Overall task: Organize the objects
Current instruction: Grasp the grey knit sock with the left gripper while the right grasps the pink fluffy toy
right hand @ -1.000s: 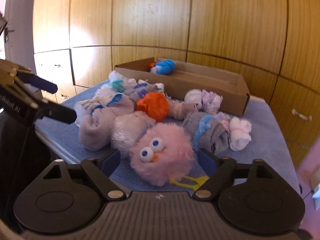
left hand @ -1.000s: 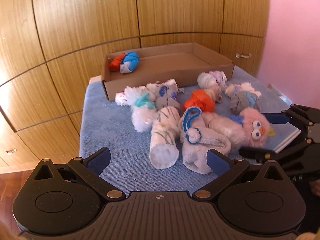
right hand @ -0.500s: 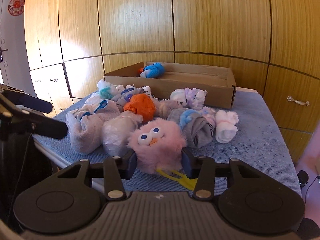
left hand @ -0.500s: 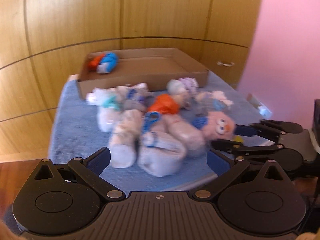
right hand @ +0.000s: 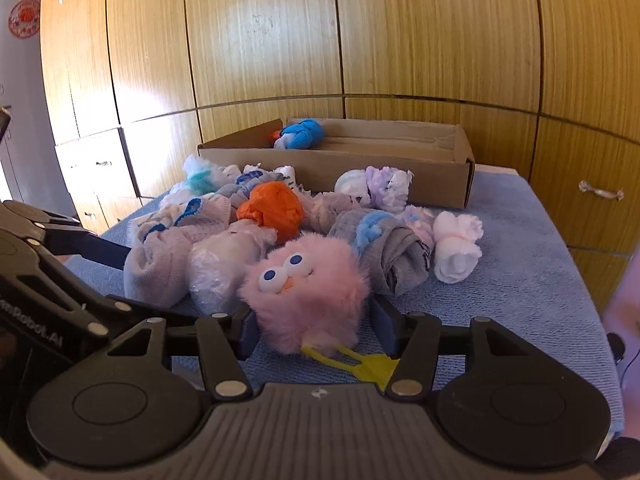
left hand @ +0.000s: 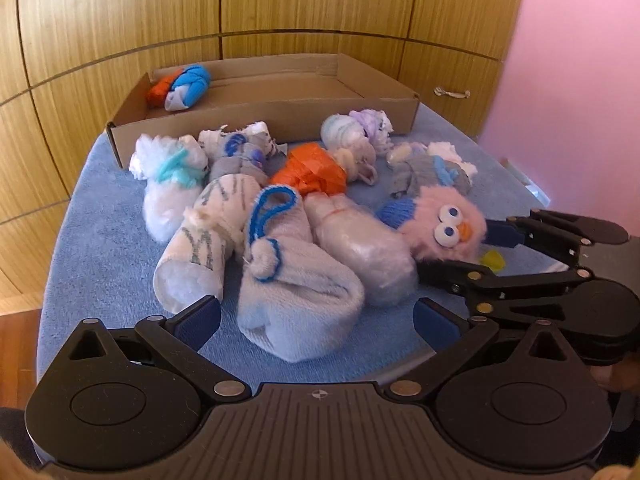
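Note:
A pink fluffy toy [right hand: 308, 288] with googly eyes and yellow feet sits at the near edge of a blue mat [right hand: 520, 292]. My right gripper [right hand: 312, 332] is shut on it; it also shows in the left wrist view [left hand: 444, 232]. My left gripper [left hand: 316, 320] is open and empty, just in front of a grey-white rolled sock [left hand: 296, 304]. Several rolled socks lie in a pile, among them an orange one [left hand: 312, 172]. A cardboard box [left hand: 280, 108] at the back holds a blue and orange sock roll [left hand: 184, 88].
Wooden cabinet doors stand behind the table [right hand: 360, 40]. A pink wall [left hand: 580, 60] is on the right. The mat's right side [right hand: 540, 320] is bare. The left gripper's arm [right hand: 60, 272] shows at the left of the right wrist view.
My right gripper has closed on the pink toy and lifted it slightly. My left gripper has swung and moved closer to the sock pile, still open.

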The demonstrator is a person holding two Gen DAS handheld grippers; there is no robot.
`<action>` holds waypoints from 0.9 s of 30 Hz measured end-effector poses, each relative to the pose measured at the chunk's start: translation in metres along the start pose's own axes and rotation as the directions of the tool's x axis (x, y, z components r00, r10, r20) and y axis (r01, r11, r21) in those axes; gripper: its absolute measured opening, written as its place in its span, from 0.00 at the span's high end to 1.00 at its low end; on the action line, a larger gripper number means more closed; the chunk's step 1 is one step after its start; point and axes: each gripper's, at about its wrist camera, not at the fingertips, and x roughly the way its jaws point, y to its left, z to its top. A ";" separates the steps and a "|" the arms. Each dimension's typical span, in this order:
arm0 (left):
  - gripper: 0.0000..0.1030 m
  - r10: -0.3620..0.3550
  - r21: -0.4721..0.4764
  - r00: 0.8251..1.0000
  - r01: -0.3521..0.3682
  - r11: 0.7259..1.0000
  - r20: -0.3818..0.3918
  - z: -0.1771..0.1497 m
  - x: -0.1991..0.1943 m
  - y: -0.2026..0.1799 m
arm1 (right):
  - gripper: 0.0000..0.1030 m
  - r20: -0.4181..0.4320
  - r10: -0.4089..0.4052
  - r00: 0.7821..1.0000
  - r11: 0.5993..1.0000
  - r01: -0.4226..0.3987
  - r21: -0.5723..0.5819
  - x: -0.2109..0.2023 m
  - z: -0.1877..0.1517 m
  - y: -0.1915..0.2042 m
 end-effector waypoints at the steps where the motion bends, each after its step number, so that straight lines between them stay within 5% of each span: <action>1: 0.00 -0.001 0.003 1.000 0.001 1.000 0.006 0.000 0.001 0.001 | 0.52 0.003 0.011 1.000 1.000 -0.011 0.002 0.000 0.000 -0.001; 4: 0.05 -0.001 0.023 1.000 0.001 1.000 0.009 -0.003 0.003 0.002 | 0.68 0.001 0.064 0.998 0.997 -0.064 0.038 -0.001 -0.001 -0.007; 8: 0.18 0.011 0.024 1.000 -0.011 1.000 0.018 -0.005 0.002 0.003 | 0.70 0.025 0.095 0.995 0.995 -0.096 0.039 -0.013 -0.003 -0.010; 11: 0.41 0.001 0.008 1.000 -0.001 1.000 0.030 -0.004 -0.003 0.007 | 0.70 0.038 0.105 0.994 0.994 -0.106 0.037 -0.024 -0.003 -0.011; 21: 0.41 0.028 0.000 0.997 -0.028 1.000 0.068 -0.004 0.002 0.003 | 0.70 0.033 0.093 0.995 0.995 -0.094 0.037 -0.026 -0.005 -0.014; 27: 0.56 0.022 0.022 0.994 -0.024 0.999 0.108 -0.006 -0.004 0.000 | 0.71 0.051 0.095 0.994 0.995 -0.097 0.038 -0.031 -0.002 -0.015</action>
